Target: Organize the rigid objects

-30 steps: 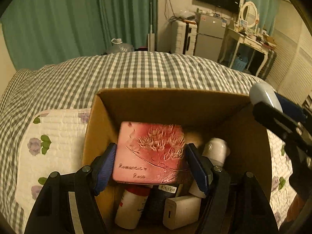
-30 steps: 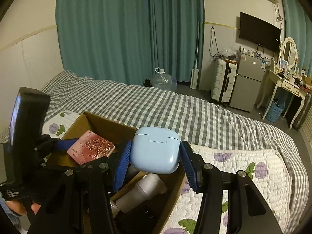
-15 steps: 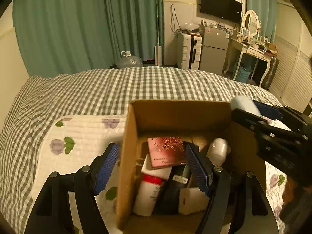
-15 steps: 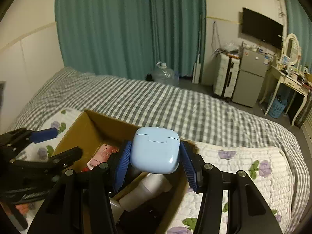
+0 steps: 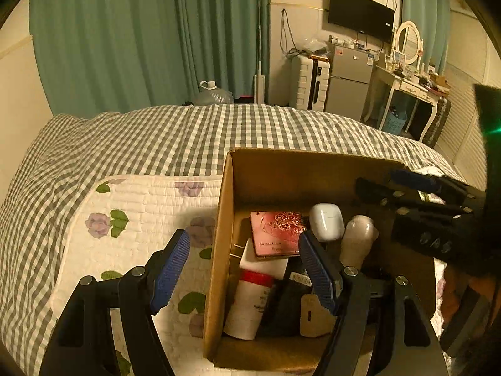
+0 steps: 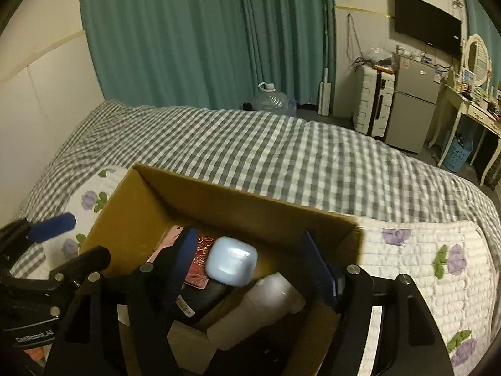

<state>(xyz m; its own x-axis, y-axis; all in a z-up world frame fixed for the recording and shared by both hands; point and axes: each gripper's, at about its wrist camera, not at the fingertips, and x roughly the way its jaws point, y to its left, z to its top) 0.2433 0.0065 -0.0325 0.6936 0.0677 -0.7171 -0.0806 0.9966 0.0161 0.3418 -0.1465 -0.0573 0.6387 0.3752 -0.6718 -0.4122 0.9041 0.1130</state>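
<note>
My right tool (image 6: 249, 269), jaws just opening, releases the earbud case (image 6: 231, 264) into the nearly full cardboard box (image 6: 250, 210) on the bed (image 6: 281, 156); my left tool (image 5: 242, 274) gapes empty.

pale blue earbud case (image 6: 231, 264), inside cardboard box (image 6: 250, 210)

Dim, warm-lit bedroom. Teal curtains (image 6: 203, 37) across the far wall; gingham bedspread (image 6: 250, 156) over the bed. Wall-mounted television (image 5: 360, 15) above a small grey fridge (image 5: 349, 84), white suitcase (image 5: 308, 83) beside it. White dressing table (image 5: 407, 89) with oval mirror (image 5: 407, 42) at right.
</note>
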